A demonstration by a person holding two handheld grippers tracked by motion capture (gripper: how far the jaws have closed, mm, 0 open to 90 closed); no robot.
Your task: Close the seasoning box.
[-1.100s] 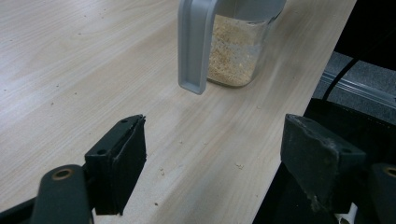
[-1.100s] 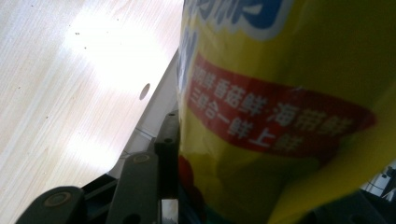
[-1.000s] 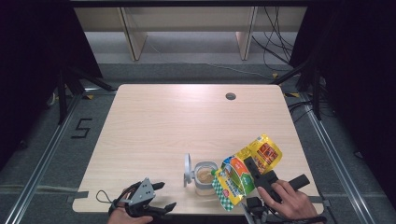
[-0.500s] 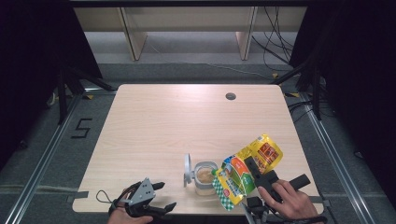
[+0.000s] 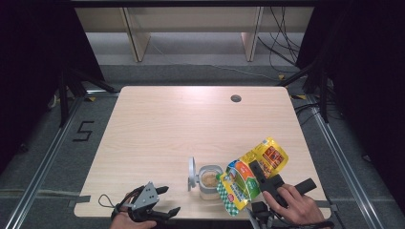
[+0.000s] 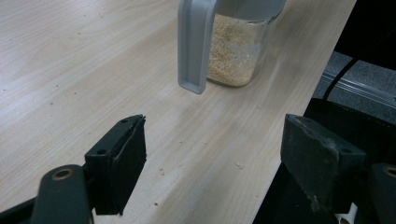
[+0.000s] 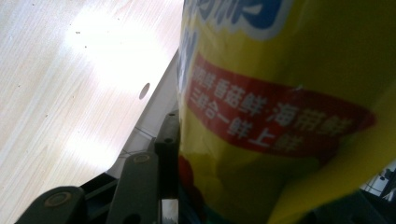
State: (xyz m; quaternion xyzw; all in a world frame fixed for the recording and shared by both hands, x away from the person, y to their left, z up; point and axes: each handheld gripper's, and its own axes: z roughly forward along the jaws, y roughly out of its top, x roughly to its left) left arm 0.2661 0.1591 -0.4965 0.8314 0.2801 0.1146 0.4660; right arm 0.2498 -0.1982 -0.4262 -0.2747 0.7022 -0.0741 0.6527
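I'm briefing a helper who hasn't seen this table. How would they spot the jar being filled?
Go to the table's near edge, right of centre. The clear jar stands there beside a yellow pouch, holding pale granules, with a grey lid flipped up on its left.

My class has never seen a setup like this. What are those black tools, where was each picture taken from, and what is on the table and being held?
A person sits at a wooden table and holds a hand-operated two-jaw gripper in each hand. The high view looks down from above; the other two pictures come from small cameras riding on each gripper, looking along its jaws.

The right gripper is clamped on a yellow pouch, tilted with its spout at a clear jar. In the right gripper view the pouch sits right in front of the lens.

The left gripper rests near the table's front edge, jaws open and empty. Its view shows the jar holding pale granules, its grey lid flipped open.
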